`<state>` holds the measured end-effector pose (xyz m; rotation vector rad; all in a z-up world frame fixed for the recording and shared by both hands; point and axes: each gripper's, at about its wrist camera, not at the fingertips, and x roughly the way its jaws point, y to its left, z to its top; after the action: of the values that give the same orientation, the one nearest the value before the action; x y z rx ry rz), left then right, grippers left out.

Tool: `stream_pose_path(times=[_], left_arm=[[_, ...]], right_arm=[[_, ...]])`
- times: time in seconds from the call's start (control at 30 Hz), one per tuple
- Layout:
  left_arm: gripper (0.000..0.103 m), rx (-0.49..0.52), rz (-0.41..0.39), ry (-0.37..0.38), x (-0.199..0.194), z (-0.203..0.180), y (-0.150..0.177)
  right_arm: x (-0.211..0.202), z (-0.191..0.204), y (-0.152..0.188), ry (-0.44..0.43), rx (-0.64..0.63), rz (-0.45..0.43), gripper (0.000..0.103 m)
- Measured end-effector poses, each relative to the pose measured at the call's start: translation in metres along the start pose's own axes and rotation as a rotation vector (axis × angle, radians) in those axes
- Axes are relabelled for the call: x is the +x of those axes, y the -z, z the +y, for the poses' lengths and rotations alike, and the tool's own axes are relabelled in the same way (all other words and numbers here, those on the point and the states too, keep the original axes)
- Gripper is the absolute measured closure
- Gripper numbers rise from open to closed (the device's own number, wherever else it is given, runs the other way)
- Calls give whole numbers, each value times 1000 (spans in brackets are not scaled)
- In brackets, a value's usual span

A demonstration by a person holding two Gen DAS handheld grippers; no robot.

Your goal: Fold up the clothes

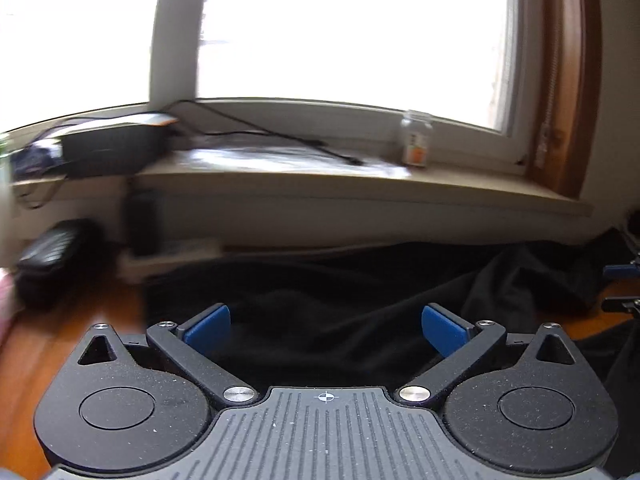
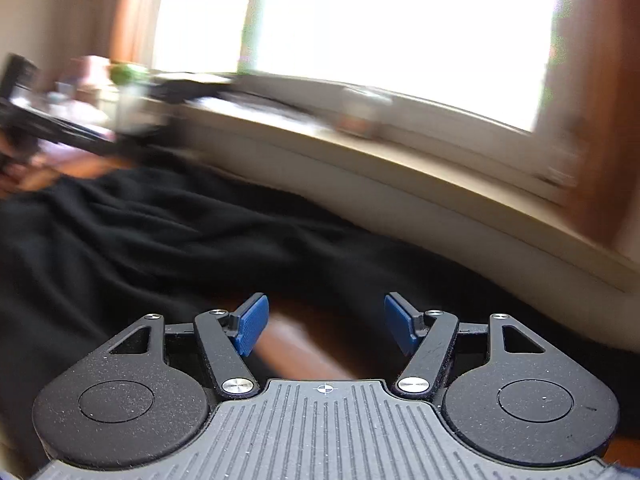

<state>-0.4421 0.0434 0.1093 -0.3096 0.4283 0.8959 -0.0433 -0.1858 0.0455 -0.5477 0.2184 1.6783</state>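
With both my left gripper (image 1: pixel 326 330) and right gripper (image 2: pixel 326 326) fingers spread and empty, the rumpled black garment (image 1: pixel 360 300) at lower frame may bunch if I grab blindly.

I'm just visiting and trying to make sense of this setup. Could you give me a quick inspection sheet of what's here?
Surface: wooden table, bare at its left edge.
Job's things: black garment, spread out and rumpled, reaching back to the wall under the sill.
Clutter: small jar with an orange label and a dark box on the windowsill; a dark blurred object on the table at the left.
Grippers: left gripper open over the cloth, holding nothing; right gripper open, nothing between its blue pads.
Cables: black cable lying along the sill.
Surroundings: bright window, wooden frame at the right; the right wrist view is motion-blurred.
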Motion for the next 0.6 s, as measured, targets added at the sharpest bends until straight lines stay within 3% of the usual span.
stream_pose_path(times=[0.1,0.23,0.43,0.47,0.6], left_arm=[[0,24,11,65,43,-41,-8],[0,90,26,137,93,-97,-17],[0,189,43,194,137,-160,-16],[0,203,47,200,142,-166,-15],[0,262,50,205,158,-188,-8]], right_arm=[[-3,-46,26,73,48,63,52],[-10,-91,56,125,161,107,52],[-14,-109,80,138,242,106,48],[-15,-108,81,131,236,100,42],[-8,-99,78,143,199,137,39]])
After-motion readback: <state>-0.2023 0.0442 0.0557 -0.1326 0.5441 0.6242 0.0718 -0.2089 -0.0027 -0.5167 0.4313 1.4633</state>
